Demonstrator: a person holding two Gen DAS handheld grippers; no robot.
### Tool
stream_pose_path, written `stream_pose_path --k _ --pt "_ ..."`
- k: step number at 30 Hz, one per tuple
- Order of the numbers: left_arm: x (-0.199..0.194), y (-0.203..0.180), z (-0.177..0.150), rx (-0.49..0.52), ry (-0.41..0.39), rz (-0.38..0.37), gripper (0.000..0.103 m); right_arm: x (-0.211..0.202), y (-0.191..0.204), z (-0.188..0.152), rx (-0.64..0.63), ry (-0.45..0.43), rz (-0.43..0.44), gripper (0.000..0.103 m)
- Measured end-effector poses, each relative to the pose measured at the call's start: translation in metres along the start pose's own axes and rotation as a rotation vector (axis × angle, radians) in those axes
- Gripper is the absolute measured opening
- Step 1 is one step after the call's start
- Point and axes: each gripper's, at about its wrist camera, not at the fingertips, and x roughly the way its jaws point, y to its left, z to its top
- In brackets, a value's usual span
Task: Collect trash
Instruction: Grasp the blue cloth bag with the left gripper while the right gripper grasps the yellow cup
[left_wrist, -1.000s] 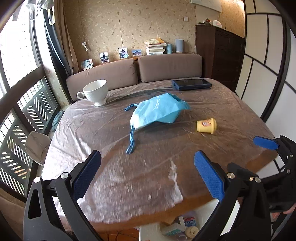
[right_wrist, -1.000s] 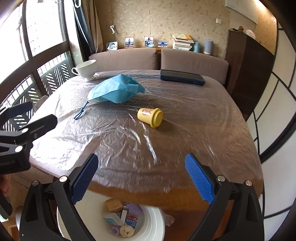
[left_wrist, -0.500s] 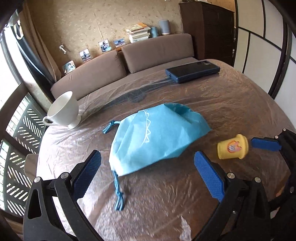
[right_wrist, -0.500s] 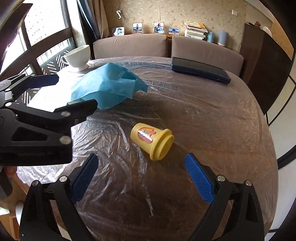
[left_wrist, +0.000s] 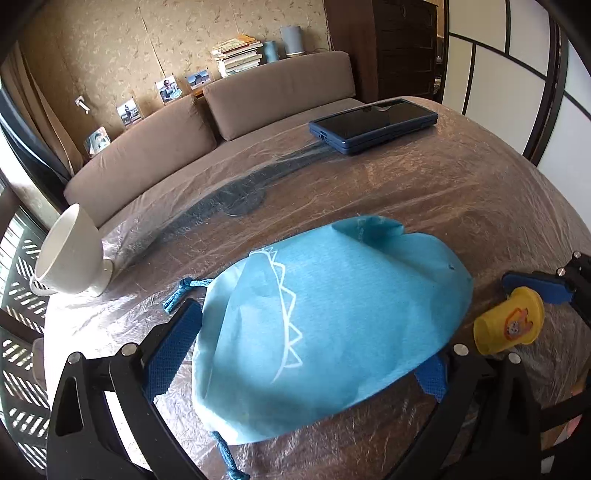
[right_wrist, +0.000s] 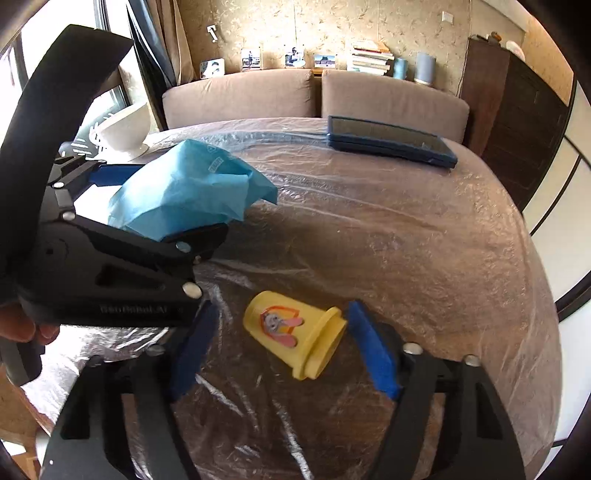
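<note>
Right now your left gripper (left_wrist: 306, 354) straddles the blue drawstring bag (left_wrist: 325, 325), which lies crumpled on the plastic-covered table (left_wrist: 424, 192). Its pads stand on either side of the cloth, the left one just beside the bag's edge and the right one partly hidden under the fabric, so I cannot tell whether they press on it or merely flank it. The bag's cord (left_wrist: 225, 454) trails off toward the bottom of the left wrist view. Your right gripper (right_wrist: 284, 350) has just been closing its jaws, and the yellow cup (right_wrist: 295, 332) lies on its side between them, rim pointing toward the right pad. That pad sits right at the rim (touching or a hair off, hard to say), while the left pad, blurred, stands clear of the cup's base with bare plastic sheet showing between, so the cup is not clamped. From the left wrist view the same cup (left_wrist: 509, 325) shows just beside the bag, with one blue pad of the right gripper behind it. Farther back on the table a white cup (left_wrist: 70, 258) stands near the left edge and a dark blue flat device (left_wrist: 373, 123) lies near the far side, well apart from both grippers. A hand (right_wrist: 22, 325) is holding the left gripper's body at the edge of the right wrist view.
</note>
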Motion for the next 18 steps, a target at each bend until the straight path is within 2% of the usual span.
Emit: stream_pose_path --k 2,4,8,18 --pt "0.001 0.002 0.001 -0.003 -0.008 -0.009 0.094 0.0 0.0 0.0 -0.008 -0.009 -0.008 0.053" --pt "0.0 0.002 0.0 0.001 -0.019 -0.017 0.09 0.001 0.001 0.001 -0.023 -0.019 -0.017 0.049" --pt "-0.004 0.005 -0.001 -0.026 -0.048 -0.028 0.082 -0.001 0.001 -0.004 -0.015 -0.037 -0.022 0.049" --pt "-0.017 0.015 -0.005 -0.144 -0.069 -0.016 0.08 -0.01 -0.008 -0.01 0.028 -0.044 0.009 0.049"
